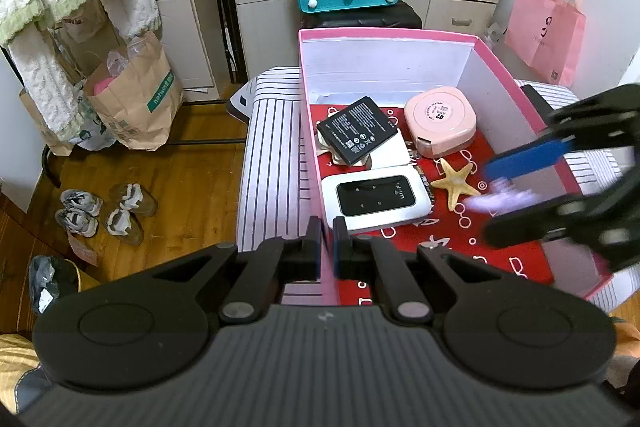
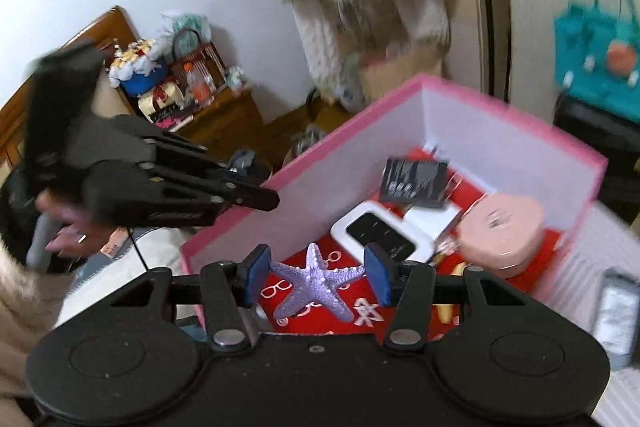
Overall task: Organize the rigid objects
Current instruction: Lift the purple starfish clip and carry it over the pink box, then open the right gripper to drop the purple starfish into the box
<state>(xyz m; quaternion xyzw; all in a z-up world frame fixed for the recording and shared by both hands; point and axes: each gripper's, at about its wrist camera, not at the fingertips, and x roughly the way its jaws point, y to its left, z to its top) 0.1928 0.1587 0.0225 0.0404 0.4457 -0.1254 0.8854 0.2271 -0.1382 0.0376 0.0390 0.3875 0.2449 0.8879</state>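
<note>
1. A pink cardboard box (image 1: 400,37) with white inner walls and a red patterned floor sits on a striped white cloth (image 1: 272,155).
2. The right gripper (image 2: 316,277) is over the near right part of the box, its blue-padded jaws spread wide; a purple plastic starfish (image 2: 318,281) lies between the pads, touching neither.
3. The left gripper (image 1: 327,251) hovers at the near left wall of the box, jaws nearly together with only a thin gap and nothing between them.
4. Inside the box, a white rounded Wi-Fi router with a black screen (image 1: 374,201) lies near the left wall.
5. A flat black rectangular battery (image 1: 358,131) rests far of it.
6. A pink rounded-square plastic case (image 1: 440,121) sits at the far right.
7. A tan dried starfish (image 1: 456,181) lies just right of the router.
</note>
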